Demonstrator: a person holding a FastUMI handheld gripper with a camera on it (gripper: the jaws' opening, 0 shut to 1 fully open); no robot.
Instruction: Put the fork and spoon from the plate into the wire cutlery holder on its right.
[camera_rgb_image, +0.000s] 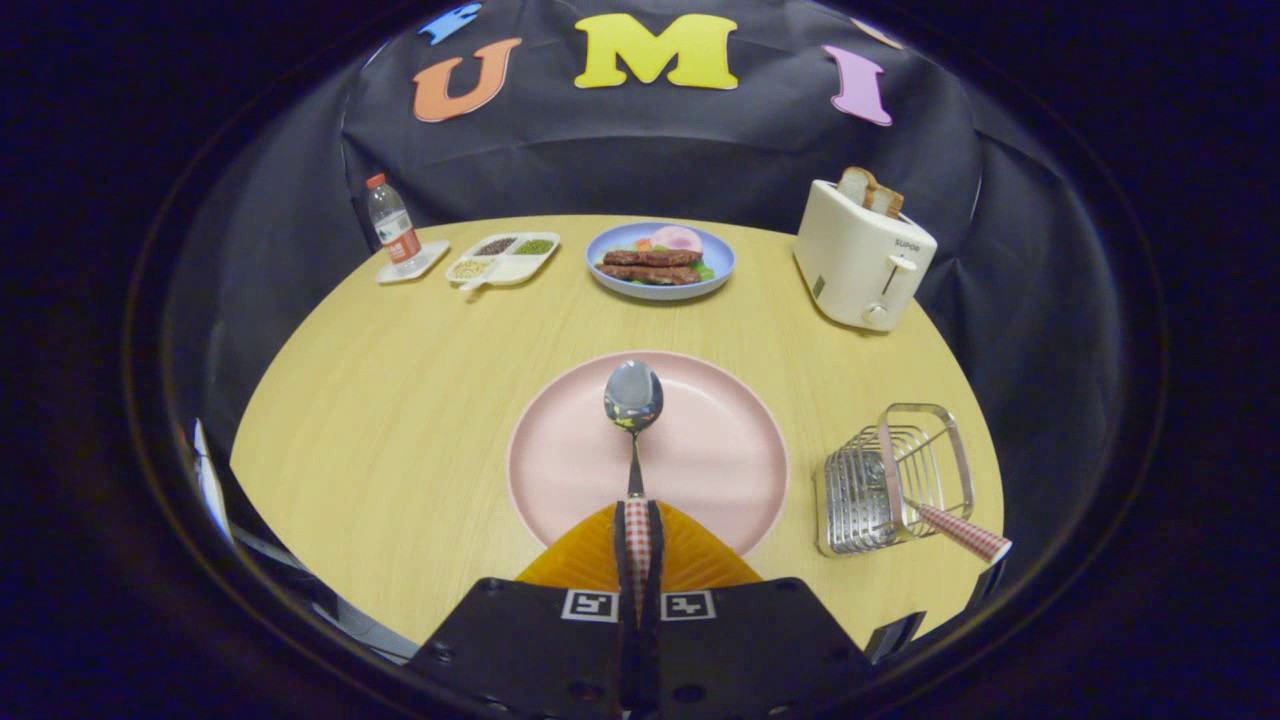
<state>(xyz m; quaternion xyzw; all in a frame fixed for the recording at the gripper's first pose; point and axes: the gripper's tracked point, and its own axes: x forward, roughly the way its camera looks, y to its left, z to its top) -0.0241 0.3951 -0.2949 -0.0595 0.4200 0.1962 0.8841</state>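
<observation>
— What are we gripping right now?
— Our gripper is clenching its jaws on the spoon's checked handle, and the bowl is hovering over the pink plate.
— And the fork?
— It is already sitting in the wire cutlery holder, handle leaning out, on the tabletop right of the plate.

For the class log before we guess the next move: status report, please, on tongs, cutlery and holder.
Tongs shut on spoon, held over pink plate. Checked handle already sticking out of wire holder on the right. Nothing between plate and holder.
</observation>
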